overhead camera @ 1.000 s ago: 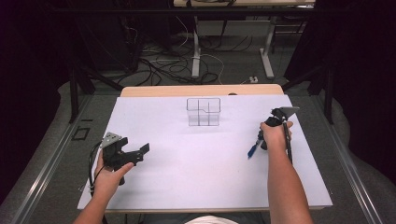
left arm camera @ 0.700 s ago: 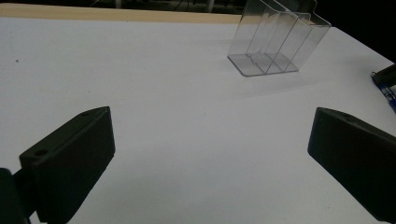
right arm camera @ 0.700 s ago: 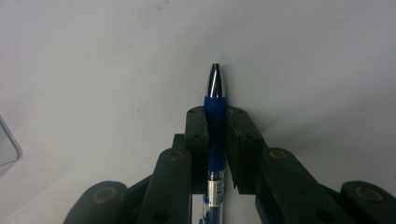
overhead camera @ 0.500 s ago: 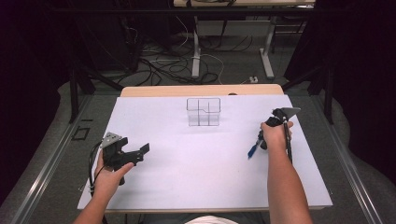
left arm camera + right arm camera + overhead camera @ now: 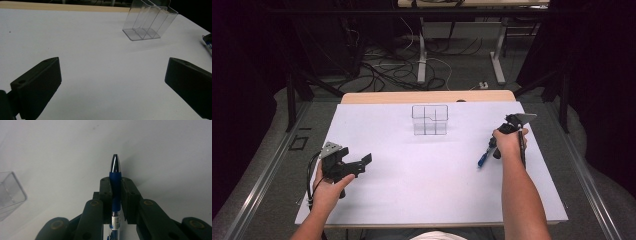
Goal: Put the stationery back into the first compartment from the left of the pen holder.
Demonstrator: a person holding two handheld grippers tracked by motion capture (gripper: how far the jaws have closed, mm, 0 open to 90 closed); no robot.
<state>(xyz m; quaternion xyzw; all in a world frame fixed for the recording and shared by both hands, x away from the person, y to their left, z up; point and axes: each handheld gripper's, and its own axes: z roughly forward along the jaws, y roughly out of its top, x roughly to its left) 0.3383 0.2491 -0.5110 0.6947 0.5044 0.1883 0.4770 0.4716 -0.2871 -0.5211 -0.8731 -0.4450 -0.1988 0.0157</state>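
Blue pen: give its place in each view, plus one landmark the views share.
High view: the blue pen sticks out down-left below the right tongs, right of centre.
Left gripper view: a sliver of it at the right edge.
Right gripper view: centre, clamped between the jaws, tip up.
Shared landmark: the clear plastic organizer.

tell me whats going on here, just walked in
A person sits at a white table with a claw in each hand. The right claw is shut on a blue pen, gripping it by the blue barrel with the silver tip poking out past the jaws, over the right side of the table. The left claw stands wide open with nothing between its jaws, near the left edge. A clear plastic holder with several compartments stands near the far edge, with nothing visible inside it.
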